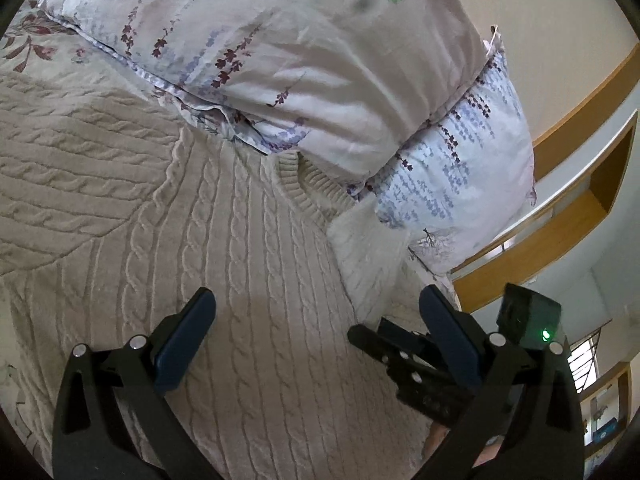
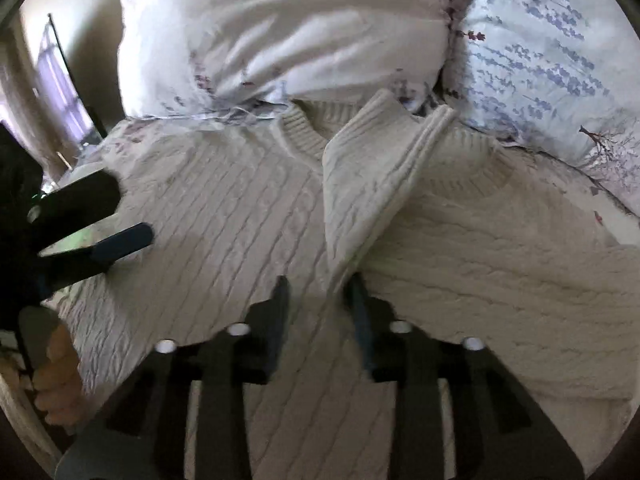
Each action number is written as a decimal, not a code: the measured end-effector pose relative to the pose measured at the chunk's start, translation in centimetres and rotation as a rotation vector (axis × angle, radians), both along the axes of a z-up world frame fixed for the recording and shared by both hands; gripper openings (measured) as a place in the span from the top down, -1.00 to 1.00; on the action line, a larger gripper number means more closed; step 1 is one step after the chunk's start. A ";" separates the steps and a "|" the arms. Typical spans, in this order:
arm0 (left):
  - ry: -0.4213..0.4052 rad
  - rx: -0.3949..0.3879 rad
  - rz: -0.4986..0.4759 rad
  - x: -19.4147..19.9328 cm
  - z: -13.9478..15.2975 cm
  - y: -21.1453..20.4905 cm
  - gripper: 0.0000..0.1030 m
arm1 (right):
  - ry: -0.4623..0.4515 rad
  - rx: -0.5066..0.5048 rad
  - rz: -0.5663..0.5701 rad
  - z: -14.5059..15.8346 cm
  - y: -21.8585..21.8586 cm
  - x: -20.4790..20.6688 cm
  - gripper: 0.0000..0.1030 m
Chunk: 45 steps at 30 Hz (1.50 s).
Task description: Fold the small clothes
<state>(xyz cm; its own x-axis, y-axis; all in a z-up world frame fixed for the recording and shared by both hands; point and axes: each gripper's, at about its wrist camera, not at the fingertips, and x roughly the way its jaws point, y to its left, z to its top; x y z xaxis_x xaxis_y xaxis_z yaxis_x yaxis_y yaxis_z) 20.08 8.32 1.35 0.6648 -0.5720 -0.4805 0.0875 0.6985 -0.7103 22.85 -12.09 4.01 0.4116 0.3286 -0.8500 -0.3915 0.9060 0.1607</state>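
Note:
A cream cable-knit sweater (image 1: 224, 240) lies flat on the bed, its ribbed collar (image 1: 308, 184) toward the pillows. It also fills the right wrist view (image 2: 240, 216). A sleeve (image 2: 360, 184) is folded across the body, cuff near the collar. My left gripper (image 1: 316, 300) is open and empty just above the sweater's body. My right gripper (image 2: 318, 284) is open over the lower end of the folded sleeve, jaws either side of it. The right gripper shows in the left wrist view (image 1: 400, 352), and the left gripper in the right wrist view (image 2: 120, 216).
Two floral pillows (image 1: 304, 60) (image 1: 468, 176) lie against the sweater's collar end. A floral bedsheet (image 1: 28, 44) lies under the sweater. A wooden headboard shelf (image 1: 560, 208) stands to the right. A window (image 2: 60, 80) is at far left.

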 end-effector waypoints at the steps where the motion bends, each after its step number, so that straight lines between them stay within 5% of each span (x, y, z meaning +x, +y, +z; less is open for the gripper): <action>1: 0.001 0.003 -0.004 0.0 0.0 -0.1 -0.96 | -0.006 0.020 0.003 0.5 -0.2 -0.3 -0.06; 8: 0.058 -0.003 -0.054 -0.3 0.4 -1.1 -0.96 | 0.016 0.211 -0.097 3.5 -5.2 -0.6 -0.12; 14: 0.077 0.035 -0.065 -0.4 1.3 -2.3 -0.96 | 0.171 0.439 -0.283 2.7 -9.0 2.6 -0.12; 19: 0.121 -0.017 0.005 -0.7 1.0 0.2 -0.96 | 0.289 0.516 -0.253 0.4 -5.5 6.0 -0.12; 24: 0.153 -0.025 0.046 -0.8 0.5 2.0 -0.96 | 0.290 0.639 -0.106 1.4 -1.7 5.6 -0.12; 29: 0.167 -0.030 0.016 -0.4 0.2 1.0 -0.96 | 0.297 0.681 -0.110 2.3 -3.8 3.1 -0.12; 32: 0.171 -0.030 -0.003 -0.1 0.2 0.4 -0.94 | 0.267 0.658 -0.216 3.1 -7.5 1.3 -0.12; 38: 0.210 -0.039 -0.021 1.2 -0.1 -0.5 -0.56 | 0.219 0.548 -0.652 3.1 -18.4 -3.5 -0.12; 45: 0.258 0.004 -0.019 3.1 -0.6 -1.6 0.02 | 0.227 0.639 -0.893 0.1 -25.1 -5.2 0.13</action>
